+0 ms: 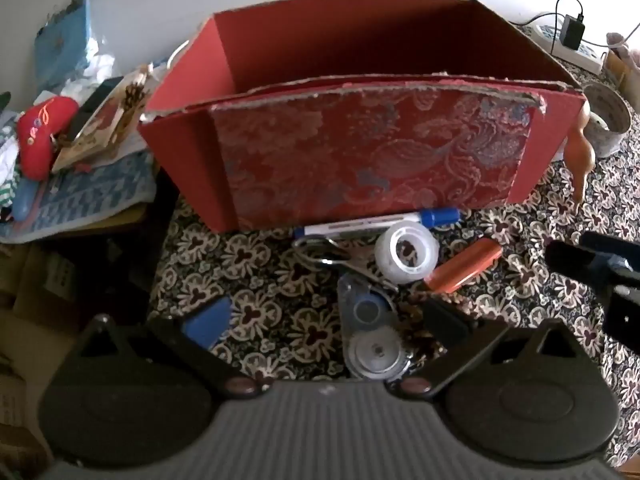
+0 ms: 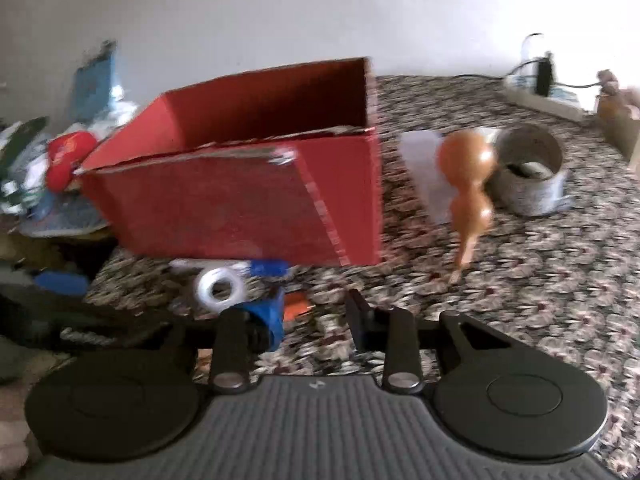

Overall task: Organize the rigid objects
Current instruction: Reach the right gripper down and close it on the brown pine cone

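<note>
Left gripper (image 1: 324, 320) has its fingers spread wide, holding nothing. The clear correction tape dispenser (image 1: 370, 332) lies on the patterned table (image 1: 280, 272) between them, closer to the right finger; can't tell if anything's actually touching it. Right gripper (image 2: 316, 316) fingers are apart too, narrower gap, nothing in between, just tablecloth. That view's pretty blurry tbh.

Red box (image 1: 360, 152) sits open-topped w/ a torn front rim, its left end at the table edge, next to a pile of clutter (image 1: 72, 140). Right in front of the box: blue marker (image 1: 380, 222) lying along its base, tape roll (image 1: 404, 254) just in front of that, metal carabiner w/ keys (image 1: 324, 254) beside the roll, orange lighter-ish thing (image 1: 464, 266) to the right.

A gourd (image 2: 466, 184) leans just off the box's right corner, w/ a metal tin (image 2: 528, 172) near it. Open tablecloth from the right gripper out to the right of the gourd.
</note>
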A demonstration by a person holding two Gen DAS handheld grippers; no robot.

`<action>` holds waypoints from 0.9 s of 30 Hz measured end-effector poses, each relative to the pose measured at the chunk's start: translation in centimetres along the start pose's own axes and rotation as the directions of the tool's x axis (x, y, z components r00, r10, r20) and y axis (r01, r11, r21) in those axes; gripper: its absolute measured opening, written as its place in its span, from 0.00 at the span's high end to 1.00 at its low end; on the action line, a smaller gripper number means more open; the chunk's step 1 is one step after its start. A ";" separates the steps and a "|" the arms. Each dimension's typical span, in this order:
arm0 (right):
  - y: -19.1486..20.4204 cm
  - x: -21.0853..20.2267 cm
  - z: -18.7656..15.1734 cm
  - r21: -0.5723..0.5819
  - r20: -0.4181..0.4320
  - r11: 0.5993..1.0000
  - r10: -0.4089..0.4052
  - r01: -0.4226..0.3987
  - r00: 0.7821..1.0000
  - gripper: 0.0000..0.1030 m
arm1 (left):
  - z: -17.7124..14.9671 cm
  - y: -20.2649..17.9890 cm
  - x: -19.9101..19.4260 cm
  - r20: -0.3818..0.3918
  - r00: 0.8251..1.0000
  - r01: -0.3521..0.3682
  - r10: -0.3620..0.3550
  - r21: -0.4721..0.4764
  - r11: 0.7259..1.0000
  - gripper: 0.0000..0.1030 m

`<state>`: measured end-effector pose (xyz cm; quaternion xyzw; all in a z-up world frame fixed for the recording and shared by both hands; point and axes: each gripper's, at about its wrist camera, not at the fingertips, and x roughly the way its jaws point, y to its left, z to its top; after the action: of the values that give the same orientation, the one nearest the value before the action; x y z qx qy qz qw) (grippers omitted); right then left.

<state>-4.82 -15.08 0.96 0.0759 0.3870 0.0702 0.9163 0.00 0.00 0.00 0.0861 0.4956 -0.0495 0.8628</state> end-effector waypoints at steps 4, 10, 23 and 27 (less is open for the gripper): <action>0.3 0.1 0.0 -0.015 -0.016 0.999 0.037 -0.037 0.999 0.82 | -0.1 0.1 0.0 -0.003 1.000 0.010 -0.010 0.007 1.000 0.01; -0.5 0.3 -0.3 0.015 -0.055 0.995 0.099 -0.098 0.994 0.77 | -0.5 0.4 0.0 0.003 0.998 0.061 -0.061 0.029 0.998 0.01; -2.7 2.9 -0.1 0.199 -0.194 0.948 0.286 -0.248 0.938 0.76 | -1.8 -0.3 -0.5 -0.078 0.902 0.430 -0.426 0.051 0.901 0.01; -2.2 3.7 0.3 0.224 -0.210 0.930 0.337 -0.290 0.918 0.76 | -1.6 -0.8 -0.4 -0.039 0.887 0.462 -0.461 0.098 0.881 0.01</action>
<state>-1.90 -16.58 -1.88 0.2145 0.4846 0.1886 0.8268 -1.72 -0.51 -0.51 0.0113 0.5049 -0.2786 0.8169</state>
